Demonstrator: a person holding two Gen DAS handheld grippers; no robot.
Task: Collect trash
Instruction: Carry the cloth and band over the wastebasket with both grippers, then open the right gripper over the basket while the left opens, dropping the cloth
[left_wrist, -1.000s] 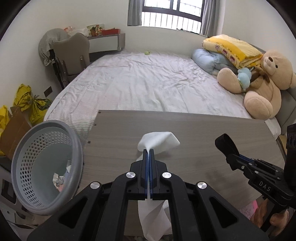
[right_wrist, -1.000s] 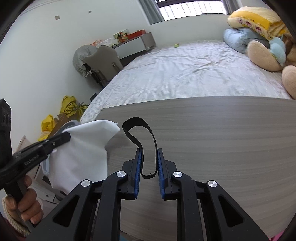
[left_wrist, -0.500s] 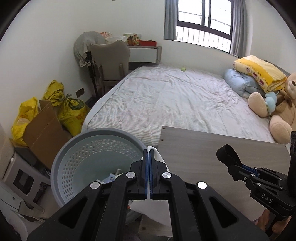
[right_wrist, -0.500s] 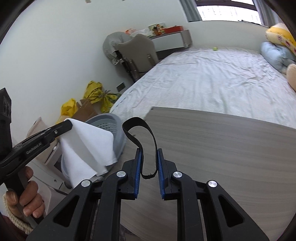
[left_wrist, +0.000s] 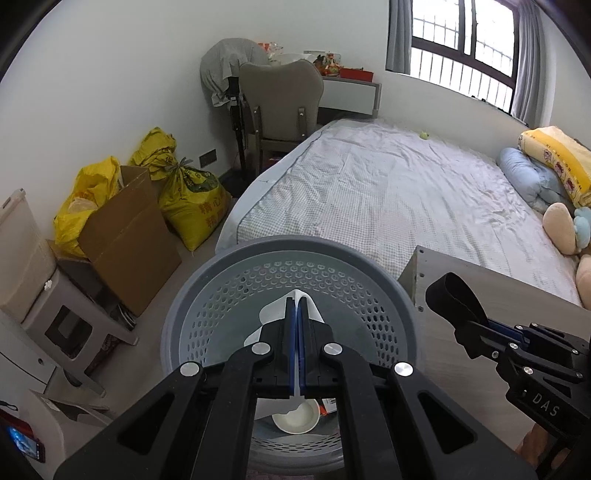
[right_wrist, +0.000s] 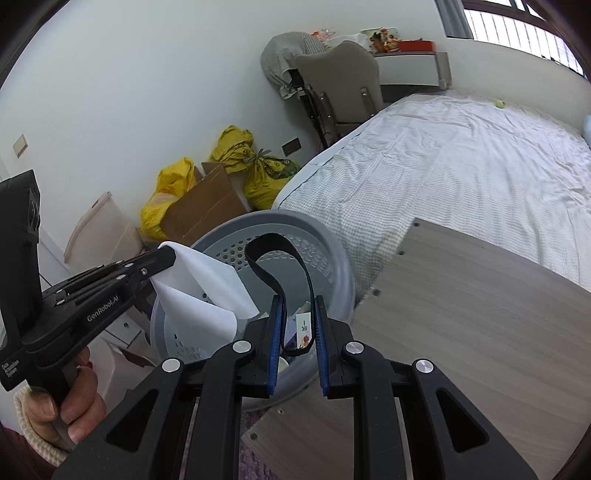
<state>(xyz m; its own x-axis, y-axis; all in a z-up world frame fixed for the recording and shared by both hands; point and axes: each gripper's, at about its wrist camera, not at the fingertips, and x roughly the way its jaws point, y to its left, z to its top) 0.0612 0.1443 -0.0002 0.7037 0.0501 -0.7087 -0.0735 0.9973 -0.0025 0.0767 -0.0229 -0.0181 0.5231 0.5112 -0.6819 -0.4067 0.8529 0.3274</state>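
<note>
Left gripper (left_wrist: 297, 308) tilts down over the bin (left_wrist: 207, 295), jaws fully closed on a white tissue (right_wrist: 199, 291) that hangs above the bin mouth; a hand (right_wrist: 70, 402) grips its handle. Right gripper (right_wrist: 297, 314) tilts down at the bin's edge beside the table (right_wrist: 480, 332), jaws clamped on a black strap (right_wrist: 271, 258) looping upward. Cup (left_wrist: 295, 415) and scraps in the bin. Bed (left_wrist: 388, 192) beyond

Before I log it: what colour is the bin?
Grey rim, pale perforated wall inside; clearest in the left wrist view.
</note>
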